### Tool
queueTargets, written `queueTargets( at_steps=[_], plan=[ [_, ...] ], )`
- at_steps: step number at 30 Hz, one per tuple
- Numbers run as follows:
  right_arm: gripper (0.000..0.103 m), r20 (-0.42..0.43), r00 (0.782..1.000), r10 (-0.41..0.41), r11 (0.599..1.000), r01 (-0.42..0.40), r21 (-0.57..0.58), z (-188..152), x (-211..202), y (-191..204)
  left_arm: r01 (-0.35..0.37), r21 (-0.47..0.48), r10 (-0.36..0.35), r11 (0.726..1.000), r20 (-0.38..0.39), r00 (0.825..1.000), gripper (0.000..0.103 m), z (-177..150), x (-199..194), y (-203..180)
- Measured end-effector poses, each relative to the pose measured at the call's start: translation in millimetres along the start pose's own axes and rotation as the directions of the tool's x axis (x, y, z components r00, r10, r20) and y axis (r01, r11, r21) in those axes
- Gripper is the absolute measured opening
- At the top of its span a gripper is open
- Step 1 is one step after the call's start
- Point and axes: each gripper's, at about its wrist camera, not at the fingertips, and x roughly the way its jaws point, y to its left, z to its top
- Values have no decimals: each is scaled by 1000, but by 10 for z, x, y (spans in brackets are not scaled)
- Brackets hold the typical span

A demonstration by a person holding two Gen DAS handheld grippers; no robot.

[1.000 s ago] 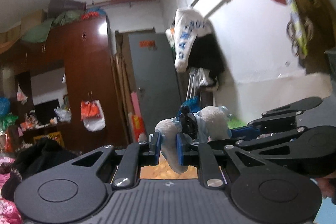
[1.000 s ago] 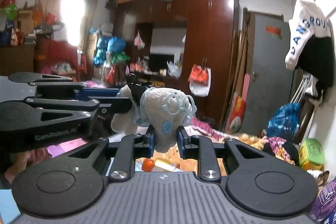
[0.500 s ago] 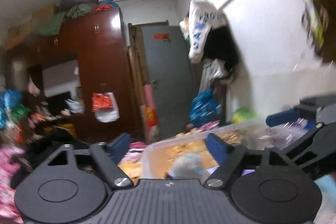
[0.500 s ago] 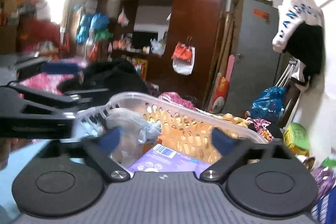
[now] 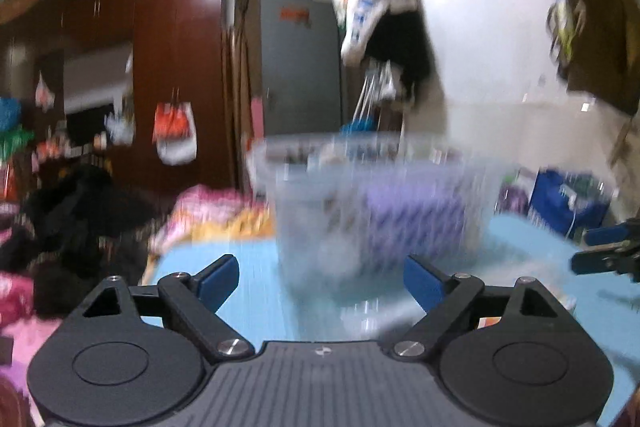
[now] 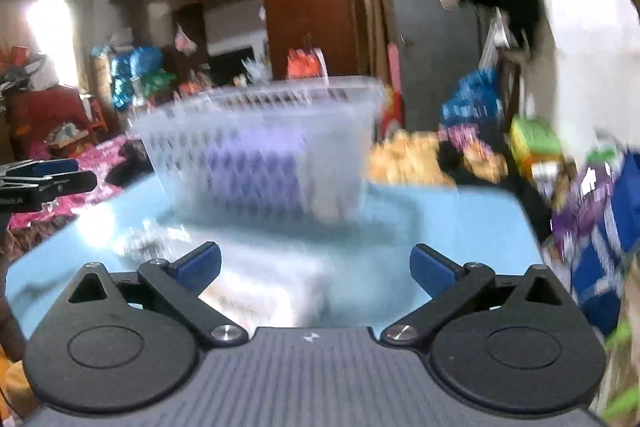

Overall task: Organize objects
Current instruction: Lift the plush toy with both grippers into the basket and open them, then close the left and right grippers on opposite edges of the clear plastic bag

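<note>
A clear plastic lattice basket (image 5: 372,203) stands on the light blue table (image 5: 256,307), blurred by motion; it also shows in the right wrist view (image 6: 260,155). A purple pack (image 6: 256,175) shows through its wall, and a pale soft shape (image 5: 336,259), perhaps the plush toy, lies low inside. My left gripper (image 5: 320,279) is open and empty, just short of the basket. My right gripper (image 6: 316,267) is open and empty, low over the table (image 6: 440,219) in front of the basket. Each gripper shows at the edge of the other's view.
Blurred pale items (image 6: 256,287) lie on the table just ahead of the right gripper. Clutter surrounds the table: blue and purple bags (image 6: 600,227) at right, pink bedding and dark clothes (image 5: 80,211) at left, a wardrobe (image 5: 172,67) behind.
One second ago both grippers were shut on the plush toy, held up together. They opened over the basket, and both have since dropped back and lower, to table height.
</note>
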Motion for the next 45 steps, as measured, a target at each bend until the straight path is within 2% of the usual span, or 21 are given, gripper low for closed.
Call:
queueTargets(
  at_steps=[5,14,15,17,18,24,27,30,32,36,38,39,40,45],
  plan=[
    [102,-16,1000,4,998,-3,69,121,173,-113,2,-41,-7,999,-120,993,91,-86,265,114],
    [91,-65,995,70,995,-65,82,45,316,-102,4,-75,-20,997,-215,977,91,-141,528,160],
    [89,-71,995,75,994,-69,79,45,352,-96,3,-73,-19,997,-219,976,91,-142,541,157],
    [76,-87,993,85,994,-79,70,39,399,-78,-3,-58,-12,998,-254,967,91,-149,606,130],
    [74,-95,991,90,994,-83,71,36,428,-82,3,-52,-18,999,-277,961,91,-154,643,113],
    [68,-95,989,110,991,-102,85,18,423,-106,32,-97,-60,995,-299,952,91,-149,729,130],
    [64,-88,990,107,992,-100,80,19,391,-108,34,-84,-58,996,-299,952,88,-135,745,82],
    [59,-85,992,97,994,-92,61,17,369,-85,61,-94,-86,994,-291,953,76,-122,753,31],
    [54,-80,993,90,995,-86,52,17,354,-77,91,-111,-119,990,-283,952,60,-116,749,13],
    [49,-73,994,82,996,-80,33,20,323,-63,105,-100,-129,989,-271,954,46,-108,710,-71],
    [43,-73,994,79,997,-77,21,17,316,-59,95,-99,-118,990,-260,958,27,-105,686,-89],
    [42,-75,994,78,997,-77,19,17,313,-61,96,-108,-122,989,-259,958,21,-104,675,-84],
    [41,-75,994,79,997,-78,17,19,310,-65,93,-105,-118,990,-267,956,17,-109,674,-80],
    [39,-75,994,80,997,-79,10,25,309,-71,86,-88,-107,992,-273,956,17,-135,644,-71]
  ],
)
